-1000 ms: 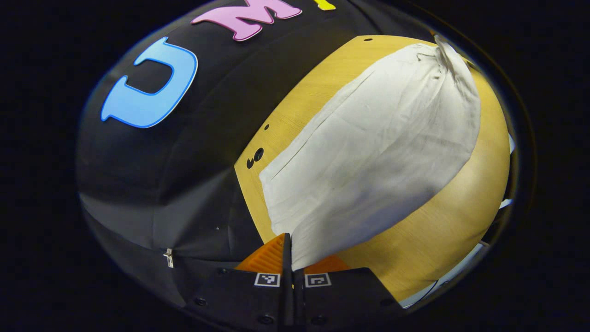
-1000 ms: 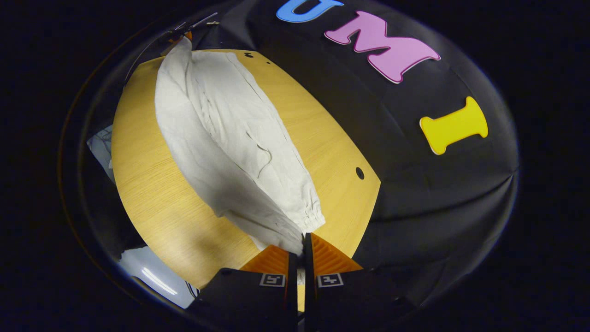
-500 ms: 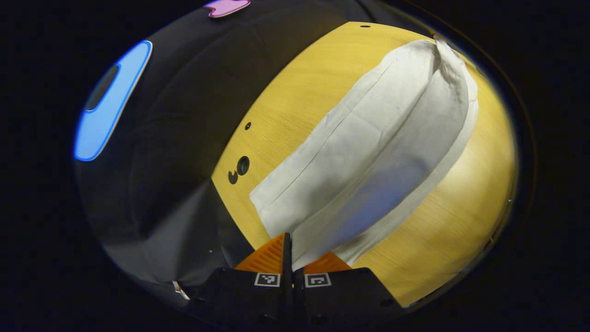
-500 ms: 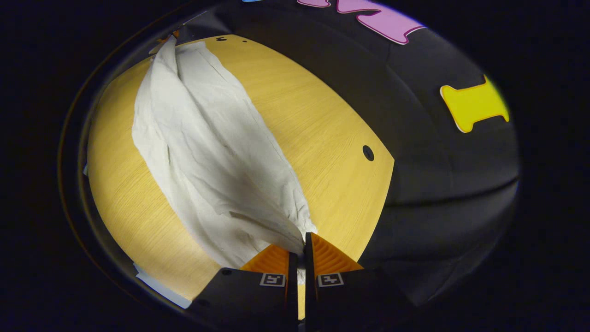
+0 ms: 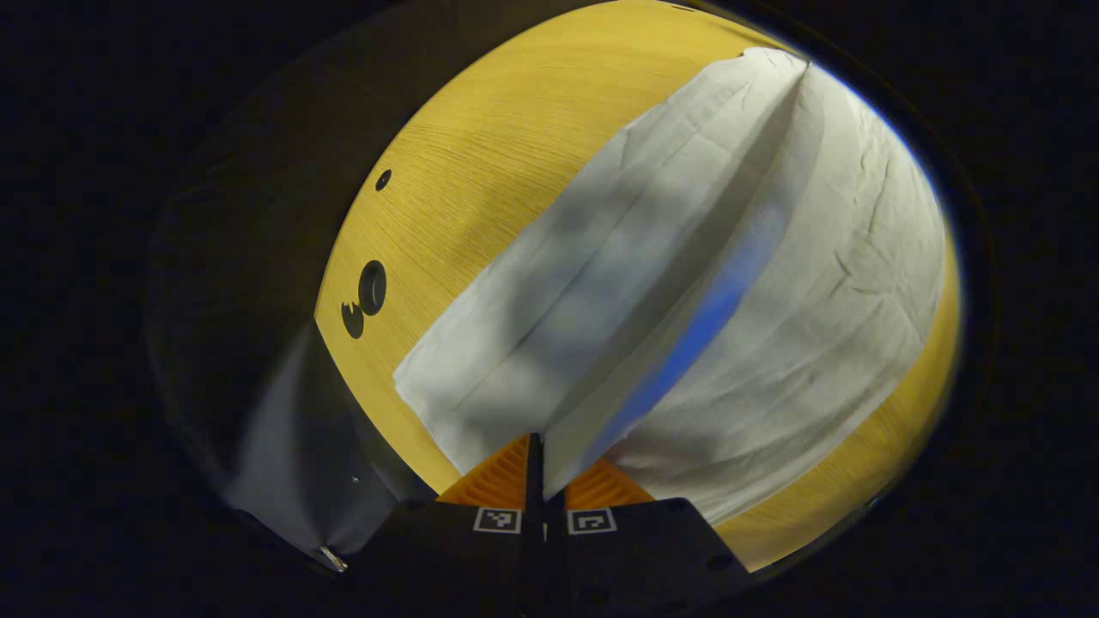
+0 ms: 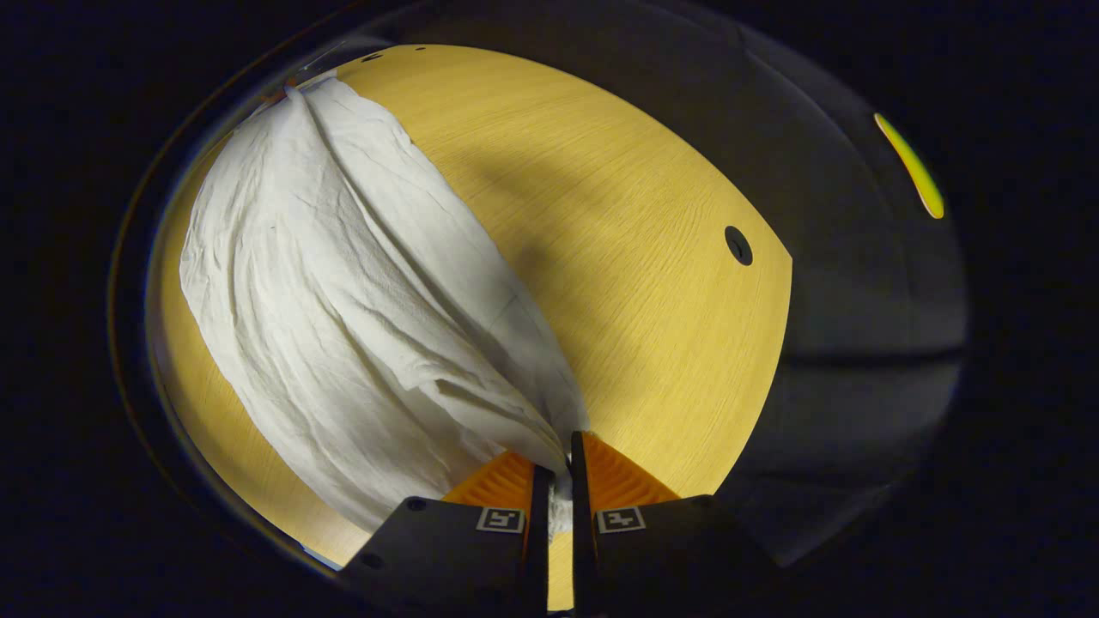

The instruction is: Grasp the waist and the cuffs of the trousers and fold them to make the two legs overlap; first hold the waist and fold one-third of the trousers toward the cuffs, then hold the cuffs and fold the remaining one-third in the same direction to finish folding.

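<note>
On table (image 5: 481,154), both grippers pinching white trousers (image 5: 687,257)

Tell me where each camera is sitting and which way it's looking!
Left gripper view: rides on the left gripper, looking forward and down along its fingers at the trousers on the table; its fingers pinch the cloth.
Right gripper view: rides on the right gripper, looking down over the trousers and table; its fingers pinch the cloth too.
Both share the trousers and the table.
</note>
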Demonstrator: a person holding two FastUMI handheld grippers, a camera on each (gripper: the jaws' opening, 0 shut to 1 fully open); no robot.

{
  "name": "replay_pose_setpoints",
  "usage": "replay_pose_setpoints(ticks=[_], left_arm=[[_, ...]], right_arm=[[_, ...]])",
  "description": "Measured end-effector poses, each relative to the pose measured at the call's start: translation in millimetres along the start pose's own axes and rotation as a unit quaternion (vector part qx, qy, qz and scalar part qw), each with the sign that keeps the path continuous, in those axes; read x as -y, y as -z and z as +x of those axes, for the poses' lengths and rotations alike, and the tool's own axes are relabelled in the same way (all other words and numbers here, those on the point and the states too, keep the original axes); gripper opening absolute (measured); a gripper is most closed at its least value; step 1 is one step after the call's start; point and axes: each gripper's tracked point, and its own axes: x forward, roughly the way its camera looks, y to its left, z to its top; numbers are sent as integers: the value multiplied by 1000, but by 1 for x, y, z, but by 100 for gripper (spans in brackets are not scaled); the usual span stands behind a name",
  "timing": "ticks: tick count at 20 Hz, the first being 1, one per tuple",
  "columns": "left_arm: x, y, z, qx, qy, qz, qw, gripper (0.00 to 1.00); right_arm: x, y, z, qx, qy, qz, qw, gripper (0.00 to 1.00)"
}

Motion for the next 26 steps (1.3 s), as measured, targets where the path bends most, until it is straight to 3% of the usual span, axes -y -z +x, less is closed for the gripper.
replay_pose_setpoints(ticks=[1,2,4,7,8,9,10,11,13,14,16,21,23,26], left_arm=[[-2,-1,3,-4,-7,0,1000,5],[-7,-2,3,-10,-14,0,1000,5],[-9,-1,4,-20,-23,2,1000,5],[-16,6,-2,-1,-41,-23,999,9],[-19,10,-6,9,-46,-34,998,10],[-19,15,-10,15,-47,-44,998,28],[-20,24,-15,17,-48,-55,997,35],[-20,31,-19,19,-49,-64,997,55],[-22,45,-28,26,-53,-85,995,77],[-20,50,-32,32,-52,-99,993,84],[-19,62,-44,47,-58,-120,990,86],[-37,102,-60,49,-122,-160,978,94],[-43,122,-64,44,-145,-183,971,96],[-31,129,-75,65,-139,-221,963,96]], right_arm=[[4,-1,4,-4,-2,14,1000,18],[6,-2,6,-6,-7,37,999,33],[9,1,4,-8,-7,83,996,47],[15,4,-4,5,7,94,996,53],[18,3,-6,16,19,88,996,64],[20,4,-11,28,29,84,996,62],[21,6,-20,40,42,84,995,66],[25,7,-28,52,56,88,993,66],[40,10,-42,75,89,108,987,67],[44,16,-49,86,102,126,983,73],[54,28,-67,99,121,171,973,75],[57,72,-111,113,135,282,943,80],[41,90,-138,132,140,330,924,80],[8,106,-154,133,132,400,897,80]])
